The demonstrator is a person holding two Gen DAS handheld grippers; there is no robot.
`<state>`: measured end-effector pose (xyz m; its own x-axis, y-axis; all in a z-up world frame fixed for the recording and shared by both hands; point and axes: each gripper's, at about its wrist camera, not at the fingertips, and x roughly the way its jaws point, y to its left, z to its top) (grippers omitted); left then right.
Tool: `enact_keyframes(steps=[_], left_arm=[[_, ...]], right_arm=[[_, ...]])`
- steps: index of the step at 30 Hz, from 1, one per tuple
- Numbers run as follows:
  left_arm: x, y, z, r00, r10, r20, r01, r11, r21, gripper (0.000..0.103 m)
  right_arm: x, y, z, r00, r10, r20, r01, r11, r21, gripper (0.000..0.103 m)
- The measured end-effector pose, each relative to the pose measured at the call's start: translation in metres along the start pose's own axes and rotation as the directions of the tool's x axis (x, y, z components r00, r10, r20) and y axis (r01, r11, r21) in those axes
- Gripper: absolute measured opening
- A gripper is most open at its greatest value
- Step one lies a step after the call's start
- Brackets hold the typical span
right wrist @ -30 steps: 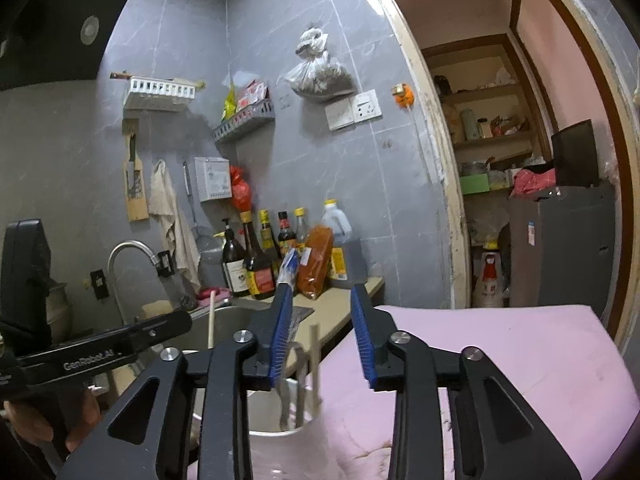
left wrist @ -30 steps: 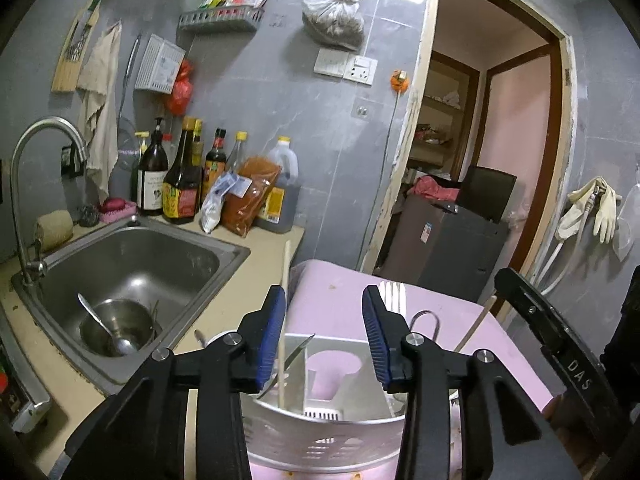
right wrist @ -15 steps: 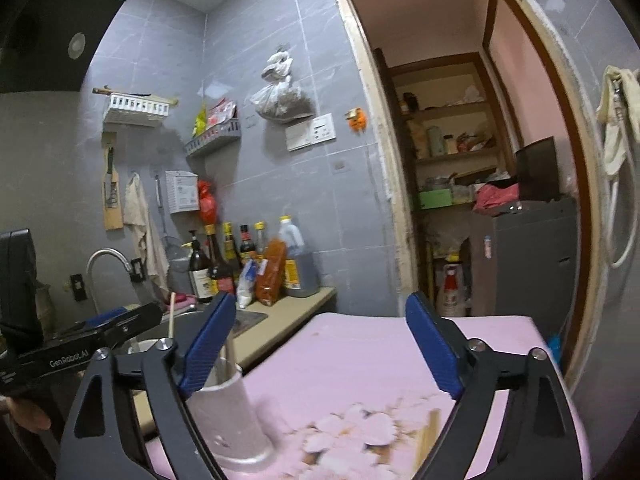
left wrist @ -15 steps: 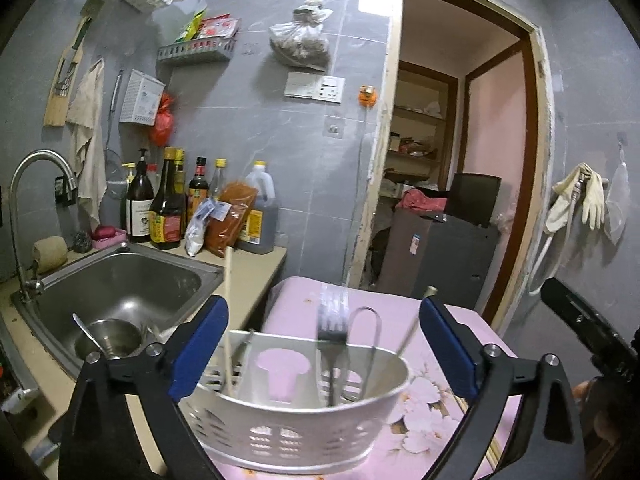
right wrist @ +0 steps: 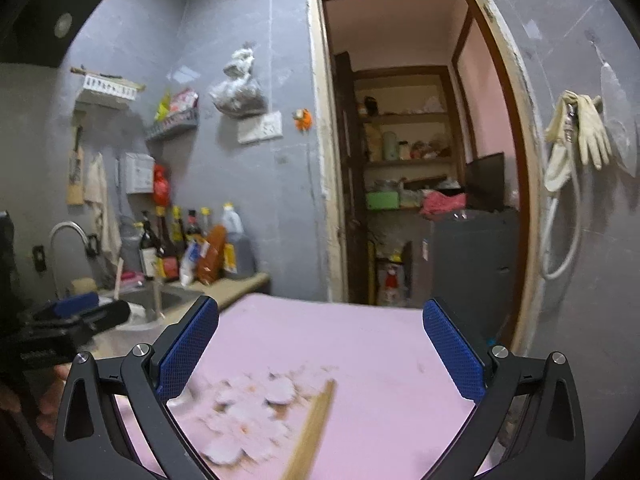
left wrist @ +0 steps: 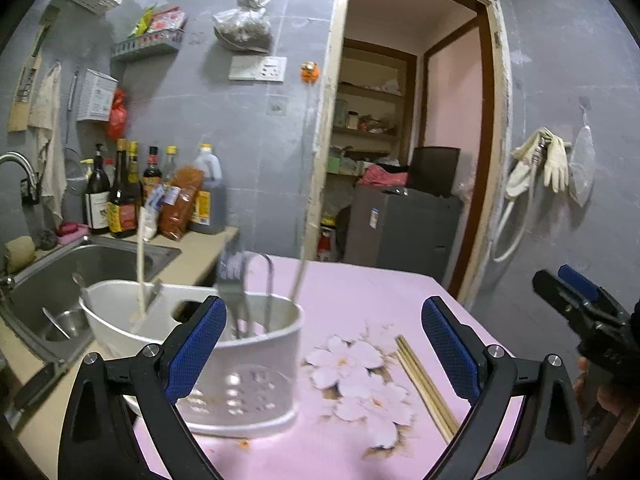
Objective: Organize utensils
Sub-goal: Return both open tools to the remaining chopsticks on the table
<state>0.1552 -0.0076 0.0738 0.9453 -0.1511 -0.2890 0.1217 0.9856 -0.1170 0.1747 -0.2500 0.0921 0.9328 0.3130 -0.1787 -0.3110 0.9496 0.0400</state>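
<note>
A white utensil holder [left wrist: 244, 376] stands on the pink table [left wrist: 360, 292], holding a fork [left wrist: 232, 288], a metal loop utensil and single chopsticks. A bundle of wooden chopsticks [left wrist: 426, 388] lies on the table to its right; it also shows blurred in the right wrist view [right wrist: 312, 428]. My left gripper [left wrist: 324, 344] is open and empty, just behind the holder. My right gripper [right wrist: 320, 348] is open and empty above the chopsticks, and also shows at the right edge of the left wrist view [left wrist: 580, 300].
A steel sink [left wrist: 60, 280] with a bowl and spoon lies left of the table, with sauce bottles [left wrist: 120, 196] behind it. A doorway [left wrist: 400, 160] with a dark cabinet is at the back. The table carries a flower print [left wrist: 360, 380].
Both grippers opened wide from nearly shut. Both pulled back from the holder, and the views swung right so the chopsticks on the table came into sight.
</note>
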Motion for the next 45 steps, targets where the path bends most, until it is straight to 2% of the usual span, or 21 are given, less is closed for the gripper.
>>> enact_keyframes(steps=[7,16,21,23,28,33,35,45], left_arm=[[0.016,-0.024,-0.020,0.993,-0.021,-0.114,0.026,0.999,0.045,0.096],[0.038,-0.034,-0.042,0.975,-0.032,-0.218,0.046,0.997,0.059,0.096],[0.051,-0.033,-0.049,0.957,-0.035,-0.289,0.053,0.997,0.054,0.096],[0.058,-0.032,-0.052,0.940,-0.059,-0.336,0.077,0.996,0.041,0.096],[0.068,-0.031,-0.060,0.913,-0.059,-0.404,0.078,0.997,0.031,0.096],[0.082,-0.028,-0.067,0.877,-0.062,-0.476,0.079,0.997,0.015,0.095],[0.085,-0.026,-0.070,0.869,-0.056,-0.492,0.073,0.997,0.015,0.095],[0.090,-0.023,-0.075,0.850,-0.046,-0.525,0.066,0.998,0.020,0.095]], right_arm=[[0.010,-0.018,-0.019,0.991,-0.029,-0.133,0.026,0.999,-0.023,0.103],[0.025,-0.028,-0.037,0.969,0.006,-0.245,-0.006,1.000,0.001,0.099],[0.035,-0.027,-0.045,0.951,0.022,-0.309,-0.027,1.000,-0.012,0.090],[0.039,-0.026,-0.049,0.942,0.030,-0.335,-0.038,0.999,-0.017,0.085],[0.053,-0.021,-0.058,0.905,0.031,-0.424,-0.055,0.997,-0.045,0.076],[0.066,-0.015,-0.071,0.852,0.023,-0.523,-0.075,0.994,-0.077,0.069],[0.069,-0.013,-0.075,0.840,0.020,-0.543,-0.079,0.993,-0.086,0.066],[0.084,-0.002,-0.089,0.776,0.013,-0.631,-0.121,0.984,-0.128,0.065]])
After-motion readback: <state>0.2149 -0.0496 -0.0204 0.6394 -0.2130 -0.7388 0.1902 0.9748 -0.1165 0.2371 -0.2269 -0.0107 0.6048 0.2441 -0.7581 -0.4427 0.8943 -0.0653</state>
